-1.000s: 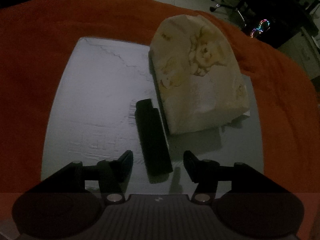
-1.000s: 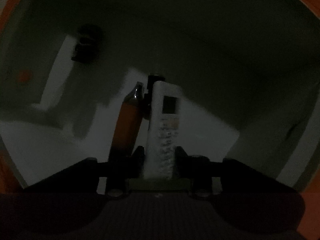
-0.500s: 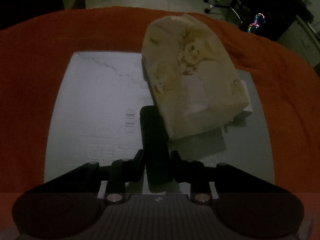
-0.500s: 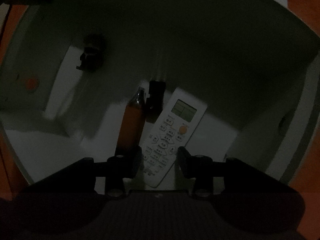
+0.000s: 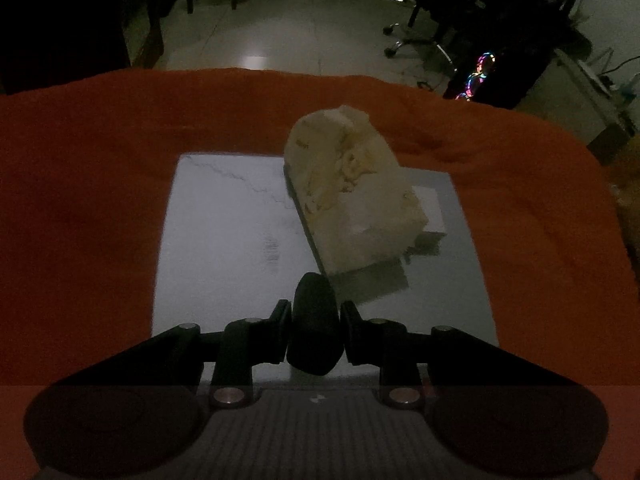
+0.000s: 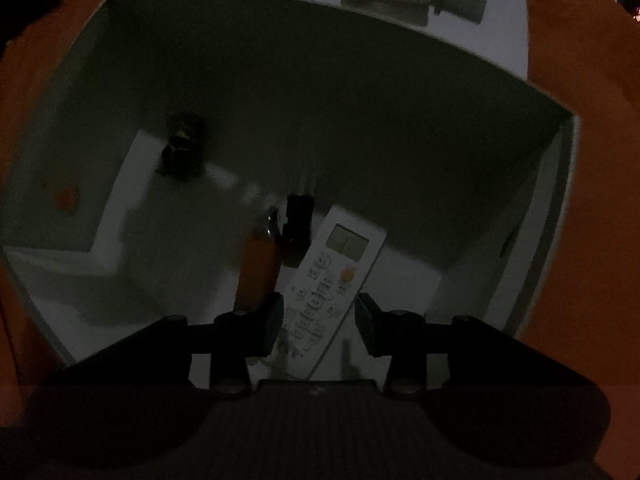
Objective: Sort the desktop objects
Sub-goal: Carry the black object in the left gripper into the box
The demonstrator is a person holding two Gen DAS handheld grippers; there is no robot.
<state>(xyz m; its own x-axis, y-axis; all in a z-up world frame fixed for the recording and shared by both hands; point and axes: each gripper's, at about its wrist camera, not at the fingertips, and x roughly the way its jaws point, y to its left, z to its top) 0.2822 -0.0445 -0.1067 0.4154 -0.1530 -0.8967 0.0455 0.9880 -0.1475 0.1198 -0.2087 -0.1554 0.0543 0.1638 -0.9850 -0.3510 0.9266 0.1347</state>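
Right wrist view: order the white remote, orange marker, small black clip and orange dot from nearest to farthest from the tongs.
1. White remote, between the open tongs.
2. Orange marker, just left of it.
3. Small black clip, upper left.
4. Orange dot, far left.

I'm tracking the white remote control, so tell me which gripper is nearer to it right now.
Right. The right gripper hangs open just above the white remote control lying in the bin. The left gripper is over the marble board, fingers shut on a black object.
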